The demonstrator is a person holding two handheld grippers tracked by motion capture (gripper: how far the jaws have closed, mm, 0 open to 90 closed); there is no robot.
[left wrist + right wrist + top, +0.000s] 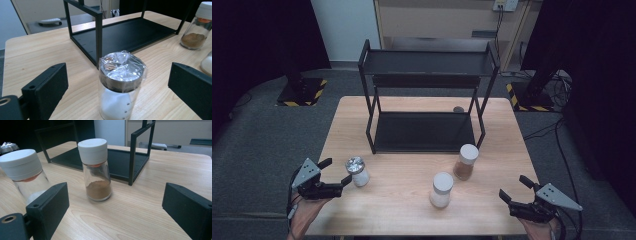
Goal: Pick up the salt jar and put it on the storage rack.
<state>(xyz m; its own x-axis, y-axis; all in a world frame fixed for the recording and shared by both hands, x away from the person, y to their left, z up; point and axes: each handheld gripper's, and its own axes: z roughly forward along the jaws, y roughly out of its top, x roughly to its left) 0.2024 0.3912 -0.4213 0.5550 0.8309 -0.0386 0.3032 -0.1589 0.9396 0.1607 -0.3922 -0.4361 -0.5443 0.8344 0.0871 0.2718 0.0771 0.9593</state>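
Observation:
Three glass jars stand on the wooden table [387, 210] in front of a black two-tier rack [424, 131]. A jar with a film-wrapped lid and white powder [357, 171] stands at the left, and my left gripper [338, 170] is open just left of it. In the left gripper view this jar [121, 75] stands between the open jaws without touching them. A white-lidded jar of brown powder [466, 161] and a white-lidded jar of white powder [441, 190] stand toward the right. My right gripper [512, 186] is open, apart from both. In the right gripper view the brown jar [96, 170] stands ahead.
The rack's lower shelf [130, 32] and upper shelf [427, 62] are bare. A small dark round thing [458, 109] lies on the table behind the rack. Dark stands with striped bases [302, 92] sit on the floor beyond the table.

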